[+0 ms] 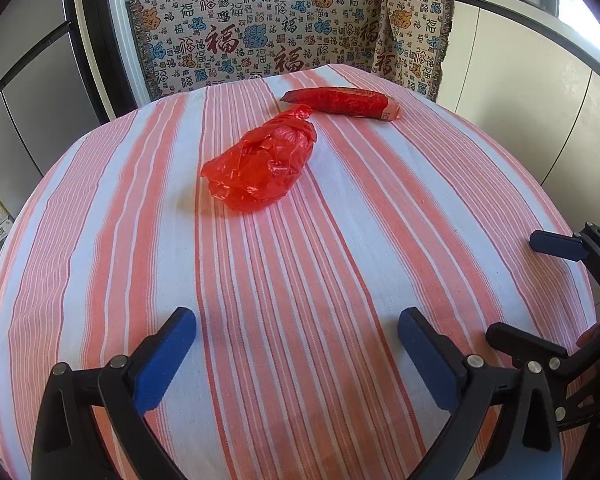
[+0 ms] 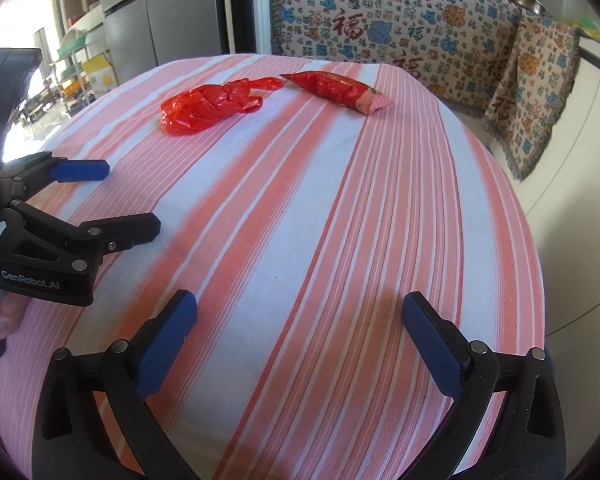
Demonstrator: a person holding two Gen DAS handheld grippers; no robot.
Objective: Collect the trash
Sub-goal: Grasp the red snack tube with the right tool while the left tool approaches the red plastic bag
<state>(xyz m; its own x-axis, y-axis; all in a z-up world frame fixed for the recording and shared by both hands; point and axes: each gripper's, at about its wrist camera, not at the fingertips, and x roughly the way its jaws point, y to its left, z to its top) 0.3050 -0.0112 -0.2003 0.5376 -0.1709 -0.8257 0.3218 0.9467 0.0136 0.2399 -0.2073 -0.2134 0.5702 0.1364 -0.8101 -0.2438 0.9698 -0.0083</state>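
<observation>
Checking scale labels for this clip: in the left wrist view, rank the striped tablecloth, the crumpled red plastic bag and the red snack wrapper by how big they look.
1. Striped tablecloth, fills most of the view.
2. Crumpled red plastic bag.
3. Red snack wrapper; it lies farther from the camera, so its smaller look against the bag is unsure.

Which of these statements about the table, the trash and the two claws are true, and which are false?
1. The red plastic bag lies on the striped tablecloth. True.
2. The left claw holds the bag. False: it is open and empty.
3. The red snack wrapper lies behind the bag. True.
4. The right claw is shut. False: it is wide open.
5. A trash bin stands on the table. False: none is visible.
</observation>
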